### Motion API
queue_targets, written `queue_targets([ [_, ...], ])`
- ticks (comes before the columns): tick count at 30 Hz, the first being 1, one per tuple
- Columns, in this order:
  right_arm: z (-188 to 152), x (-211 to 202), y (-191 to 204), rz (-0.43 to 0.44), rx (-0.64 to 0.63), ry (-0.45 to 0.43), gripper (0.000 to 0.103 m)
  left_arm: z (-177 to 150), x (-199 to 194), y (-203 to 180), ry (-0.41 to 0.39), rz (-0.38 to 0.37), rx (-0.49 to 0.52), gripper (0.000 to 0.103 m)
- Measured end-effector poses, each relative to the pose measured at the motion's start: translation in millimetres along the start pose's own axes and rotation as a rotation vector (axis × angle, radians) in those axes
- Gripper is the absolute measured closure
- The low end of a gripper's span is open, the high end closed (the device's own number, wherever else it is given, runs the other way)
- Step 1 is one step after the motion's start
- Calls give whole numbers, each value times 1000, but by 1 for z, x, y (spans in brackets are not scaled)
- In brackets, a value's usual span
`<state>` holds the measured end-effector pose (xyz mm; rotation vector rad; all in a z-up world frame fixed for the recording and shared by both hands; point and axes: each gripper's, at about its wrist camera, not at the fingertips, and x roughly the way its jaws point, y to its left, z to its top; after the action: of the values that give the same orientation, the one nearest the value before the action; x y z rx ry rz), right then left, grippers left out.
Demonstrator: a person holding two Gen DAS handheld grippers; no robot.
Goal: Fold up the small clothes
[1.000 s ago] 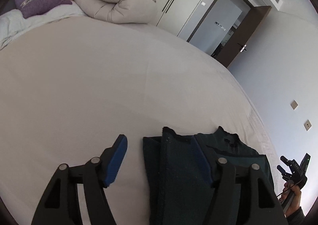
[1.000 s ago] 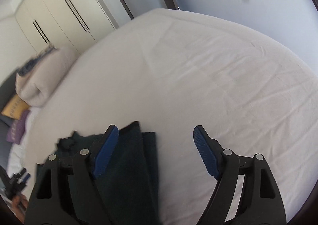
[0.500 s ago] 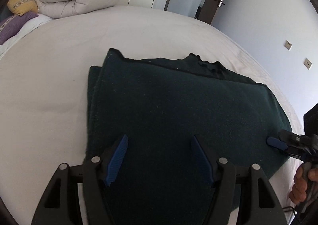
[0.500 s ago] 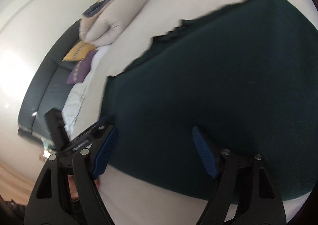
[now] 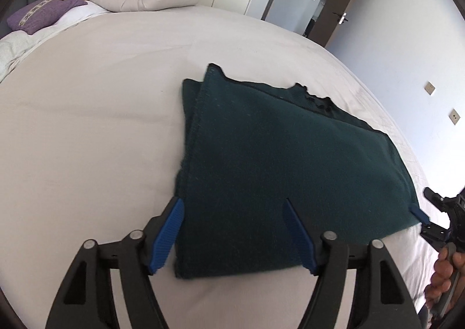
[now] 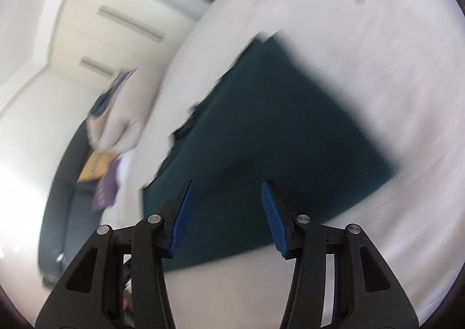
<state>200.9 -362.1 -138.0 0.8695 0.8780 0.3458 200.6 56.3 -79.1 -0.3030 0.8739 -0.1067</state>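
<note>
On the white bed (image 5: 87,125), the folded dark green garment (image 5: 276,154) lies flat. The left gripper (image 5: 235,230) has just widened astride its near left corner; the right gripper (image 6: 226,212) has just narrowed over its near edge, both unclamped.

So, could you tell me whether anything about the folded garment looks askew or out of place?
Slightly. The dark green garment lies flat on the white bed, but its layers do not line up: along the left side a lower layer sticks out past the top one, and the far edge is ragged. Nothing looks damaged.
</note>
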Motion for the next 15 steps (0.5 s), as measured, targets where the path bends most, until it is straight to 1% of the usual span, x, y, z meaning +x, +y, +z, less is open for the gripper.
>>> queue_targets([
  [1, -4, 8, 7, 29, -16, 42, 56, -2, 0, -3, 6, -8, 2, 30],
  [3, -27, 50, 25, 107, -23, 184, 56, -4, 2, -10, 11, -25, 15, 30],
  [4, -35, 64, 28, 117, -19, 227, 56, -5, 4, -13, 17, -14, 31, 28],
  [5, -41, 80, 28, 109, -15, 258, 56, -5, 10, -14, 37, 14, 52, 28],
  [6, -45, 88, 24, 94, -8, 266, 56, -8, 12, -11, 59, 30, 60, 28],
  [7, -44, 92, 15, 99, 25, 256, 58, -8, 16, -8, 70, 29, 58, 28],
  [8, -41, 90, 6, 121, 65, 240, 60, -8, 16, -4, 70, 18, 52, 28],
  [9, -36, 82, -5, 144, 113, 211, 60, -9, 16, -2, 70, 11, 52, 28],
  [11, -27, 64, -23, 133, 140, 151, 60, -10, 18, -2, 75, 17, 73, 28],
  [13, -16, 38, -47, 110, 168, 85, 61, -12, 18, -5, 74, 36, 95, 28],
  [15, -10, -6, -79, 94, 231, -17, 61, -14, 19, -9, 72, 55, 109, 28],
])
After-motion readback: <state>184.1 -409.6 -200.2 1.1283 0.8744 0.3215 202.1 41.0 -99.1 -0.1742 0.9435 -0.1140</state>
